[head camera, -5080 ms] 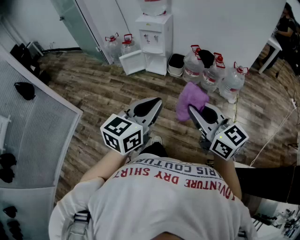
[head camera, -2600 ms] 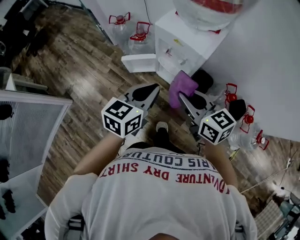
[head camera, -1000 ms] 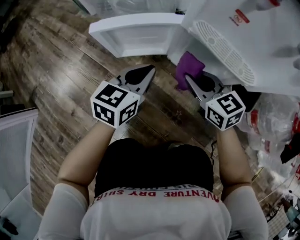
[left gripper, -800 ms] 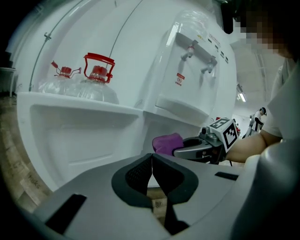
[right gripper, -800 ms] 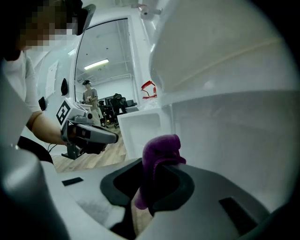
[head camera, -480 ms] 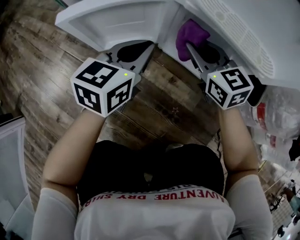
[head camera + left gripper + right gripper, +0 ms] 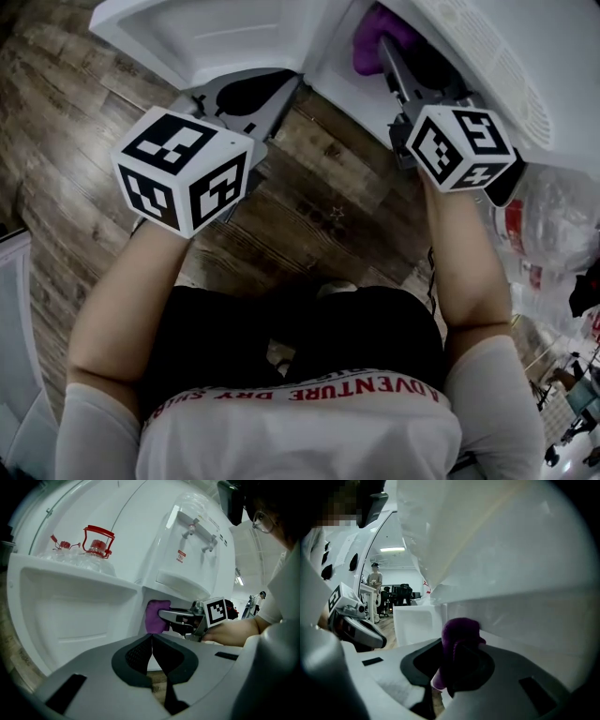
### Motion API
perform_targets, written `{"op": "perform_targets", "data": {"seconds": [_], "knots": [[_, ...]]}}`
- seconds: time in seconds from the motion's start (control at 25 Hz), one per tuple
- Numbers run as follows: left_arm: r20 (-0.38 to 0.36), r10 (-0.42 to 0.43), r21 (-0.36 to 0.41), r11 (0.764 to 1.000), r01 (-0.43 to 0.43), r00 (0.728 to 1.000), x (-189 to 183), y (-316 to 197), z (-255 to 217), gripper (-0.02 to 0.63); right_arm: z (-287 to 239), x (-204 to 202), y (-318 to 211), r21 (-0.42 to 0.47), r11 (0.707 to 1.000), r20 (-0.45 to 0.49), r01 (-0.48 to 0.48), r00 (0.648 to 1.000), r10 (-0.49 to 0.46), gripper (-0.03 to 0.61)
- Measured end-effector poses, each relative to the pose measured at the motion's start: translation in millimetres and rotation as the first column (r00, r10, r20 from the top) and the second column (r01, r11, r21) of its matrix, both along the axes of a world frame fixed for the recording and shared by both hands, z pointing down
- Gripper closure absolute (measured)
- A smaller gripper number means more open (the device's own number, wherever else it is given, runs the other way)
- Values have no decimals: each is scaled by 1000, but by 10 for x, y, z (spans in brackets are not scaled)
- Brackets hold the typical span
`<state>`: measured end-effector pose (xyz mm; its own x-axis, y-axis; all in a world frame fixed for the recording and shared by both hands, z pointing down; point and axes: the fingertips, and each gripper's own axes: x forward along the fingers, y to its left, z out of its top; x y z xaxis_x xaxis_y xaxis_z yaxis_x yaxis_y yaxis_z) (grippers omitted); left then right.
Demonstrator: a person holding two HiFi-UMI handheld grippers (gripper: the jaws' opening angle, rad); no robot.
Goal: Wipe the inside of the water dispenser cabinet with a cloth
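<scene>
While the right gripper (image 7: 389, 66) pinches the purple cloth (image 7: 368, 45) at the cabinet (image 7: 342, 80) mouth, 1 o'clock, the left gripper (image 7: 279, 92) sits closed and empty by the door (image 7: 216, 33), 11 o'clock. I'd push deeper, press flat, overlap strokes, hit corners.

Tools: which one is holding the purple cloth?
The right tool, its jaws pinching the purple cloth; the left tool is shut with nothing between.

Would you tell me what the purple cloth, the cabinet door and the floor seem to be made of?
Cloth: soft matte fabric, going by its bunched folds. Door: smooth white moulded plastic with a faint sheen. Floor: grained planks with seams, either wood or laminate.
</scene>
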<state>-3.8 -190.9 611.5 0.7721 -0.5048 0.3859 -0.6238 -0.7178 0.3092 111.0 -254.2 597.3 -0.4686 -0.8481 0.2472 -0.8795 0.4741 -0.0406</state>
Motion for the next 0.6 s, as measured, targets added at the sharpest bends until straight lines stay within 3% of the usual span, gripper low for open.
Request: {"op": "perform_targets", "data": {"seconds": [0.6], "knots": [[-14, -25, -20, 999, 25, 1000, -90, 21, 107, 586, 22, -42, -183, 65, 997, -41, -41, 998, 43, 515]]}}
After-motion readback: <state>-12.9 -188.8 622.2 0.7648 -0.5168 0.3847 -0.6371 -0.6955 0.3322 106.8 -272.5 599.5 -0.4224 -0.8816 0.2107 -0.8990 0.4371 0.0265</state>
